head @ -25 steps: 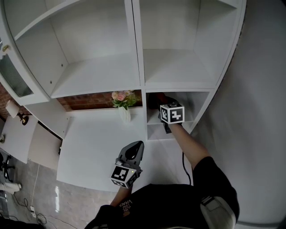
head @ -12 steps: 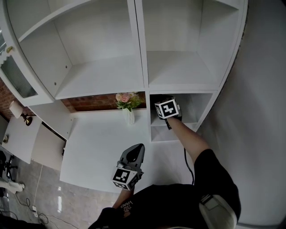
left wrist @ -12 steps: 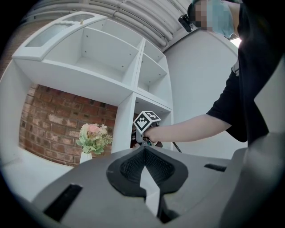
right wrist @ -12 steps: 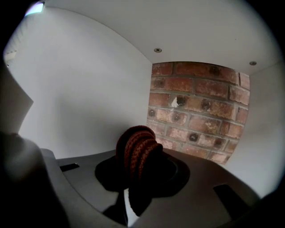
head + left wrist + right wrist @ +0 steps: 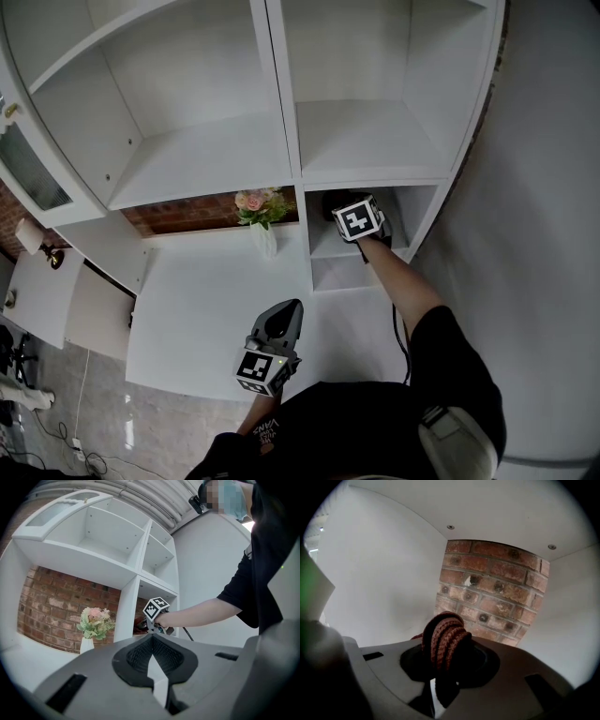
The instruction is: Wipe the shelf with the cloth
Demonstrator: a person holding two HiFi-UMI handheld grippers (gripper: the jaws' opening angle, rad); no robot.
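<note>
White shelving unit (image 5: 291, 112), 2 columns of open compartments, set above a white counter (image 5: 216, 300).

1. Brick wall (image 5: 183, 211): exposed behind the counter and, in the right gripper view, behind the compartment being worked in.
2. Shelf (image 5: 328, 251): a white board inside the small lower-right compartment.
3. Right gripper (image 5: 443, 665): held inside that compartment at the end of an outstretched forearm (image 5: 398, 291). Its marker cube (image 5: 360, 217) is seen at the compartment's mouth in the head view. The jaws are clamped on the cloth.
4. Cloth (image 5: 444, 639): brown, ribbed knit, bunched into a roll. It is pinched between the right gripper's jaws and stands up above them, in front of the brick back. Whether it touches the shelf cannot be told.
5. Left gripper (image 5: 284, 314): held low over the front of the counter, well apart from the shelf. Its jaws are pressed together at the tips, with nothing between them.
6. Vase (image 5: 262, 239): white, with pink flowers and green leaves. It stands at the back of the counter, just beside the upright that divides the 2 columns.
7. Glass-fronted door (image 5: 28, 164): swung open at the unit's left edge.
</note>
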